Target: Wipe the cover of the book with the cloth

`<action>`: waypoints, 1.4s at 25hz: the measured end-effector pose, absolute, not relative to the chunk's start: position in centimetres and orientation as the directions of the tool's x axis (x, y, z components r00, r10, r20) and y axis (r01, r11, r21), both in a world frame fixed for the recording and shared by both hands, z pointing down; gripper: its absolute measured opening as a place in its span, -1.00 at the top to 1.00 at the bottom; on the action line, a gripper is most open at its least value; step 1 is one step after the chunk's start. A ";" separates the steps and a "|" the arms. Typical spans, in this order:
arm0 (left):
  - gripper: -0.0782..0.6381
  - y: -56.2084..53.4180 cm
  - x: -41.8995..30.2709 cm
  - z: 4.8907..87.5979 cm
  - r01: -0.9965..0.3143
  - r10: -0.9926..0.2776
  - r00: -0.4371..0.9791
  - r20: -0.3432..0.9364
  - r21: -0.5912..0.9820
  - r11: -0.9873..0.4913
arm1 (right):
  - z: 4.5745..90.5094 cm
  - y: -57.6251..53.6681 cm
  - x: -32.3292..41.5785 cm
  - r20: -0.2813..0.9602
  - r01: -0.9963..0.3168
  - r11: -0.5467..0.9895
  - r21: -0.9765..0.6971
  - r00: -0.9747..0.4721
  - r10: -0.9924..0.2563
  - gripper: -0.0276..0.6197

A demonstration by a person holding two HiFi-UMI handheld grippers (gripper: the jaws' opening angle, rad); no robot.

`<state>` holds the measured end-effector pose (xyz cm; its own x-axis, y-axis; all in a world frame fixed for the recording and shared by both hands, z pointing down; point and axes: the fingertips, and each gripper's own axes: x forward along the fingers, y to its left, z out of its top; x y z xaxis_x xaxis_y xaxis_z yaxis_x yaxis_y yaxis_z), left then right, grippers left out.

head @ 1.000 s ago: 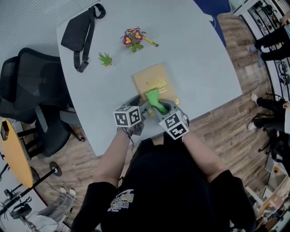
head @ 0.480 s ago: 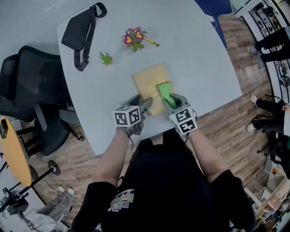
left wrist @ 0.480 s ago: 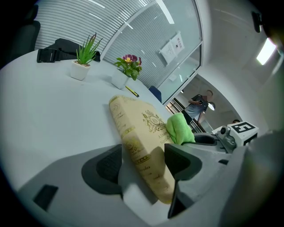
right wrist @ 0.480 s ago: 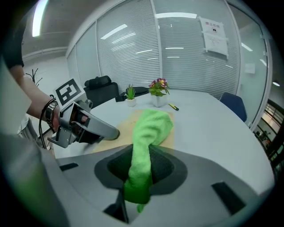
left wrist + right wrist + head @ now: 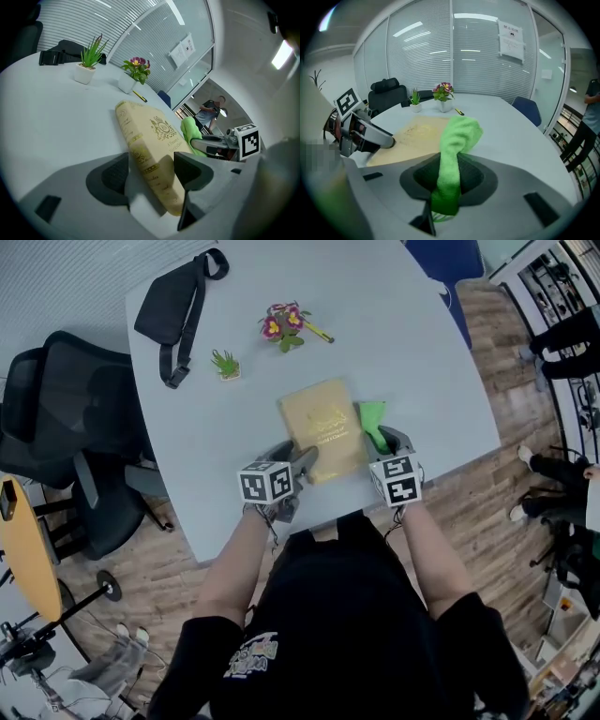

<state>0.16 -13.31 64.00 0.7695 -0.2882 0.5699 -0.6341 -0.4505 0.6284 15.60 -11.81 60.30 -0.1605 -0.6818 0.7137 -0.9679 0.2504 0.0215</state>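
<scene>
Cloth (image 5: 459, 136) in right tool (image 5: 450, 180), book (image 5: 154, 133) in left (image 5: 151, 174)

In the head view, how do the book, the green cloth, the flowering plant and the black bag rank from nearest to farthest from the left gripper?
From the left gripper:
1. book, between its jaws.
2. green cloth, just right of the book.
3. flowering plant, farther up the table.
4. black bag, at the far left edge.

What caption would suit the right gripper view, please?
Right gripper clamps a bright green cloth beside the tan hardcover book.
</scene>
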 end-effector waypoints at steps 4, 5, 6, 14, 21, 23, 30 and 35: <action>-0.03 -13.4 0.2 64.1 -0.636 -0.289 0.768 0.571 0.628 -0.449 | 59.6 -13.2 14.0 0.692 -0.954 0.300 0.010 -0.210 -0.691 0.62; -0.03 -13.4 0.2 64.1 -0.635 -0.289 0.769 0.571 0.628 -0.449 | 59.5 -13.5 13.4 0.689 -0.948 0.317 0.008 -0.225 -0.689 0.62; -0.03 -13.4 0.3 64.1 -0.635 -0.288 0.769 0.571 0.629 -0.448 | 59.4 -13.8 12.8 0.687 -0.943 0.333 0.005 -0.239 -0.686 0.62; -0.03 -13.4 0.3 64.1 -0.635 -0.291 0.769 0.569 0.629 -0.448 | 58.7 -15.2 6.0 0.668 -0.847 0.529 -0.050 -0.422 -0.613 0.62; -0.03 -13.4 0.2 64.1 -0.638 -0.295 0.767 0.570 0.627 -0.446 | 59.3 -15.4 1.4 0.681 -0.737 0.668 -0.104 -0.542 -0.492 0.62; -0.03 -13.5 0.3 64.1 -0.639 -0.296 0.766 0.571 0.625 -0.448 | 59.7 -15.5 1.0 0.692 -0.719 0.684 -0.124 -0.556 -0.459 0.62; -0.03 -13.4 0.2 64.1 -0.642 -0.298 0.763 0.573 0.621 -0.450 | 60.6 -15.8 1.3 0.714 -0.716 0.682 -0.151 -0.556 -0.426 0.62; -0.03 -13.6 0.1 64.0 -0.643 -0.304 0.763 0.571 0.625 -0.442 | 60.3 -15.9 2.0 0.694 -0.751 0.652 -0.107 -0.526 -0.492 0.62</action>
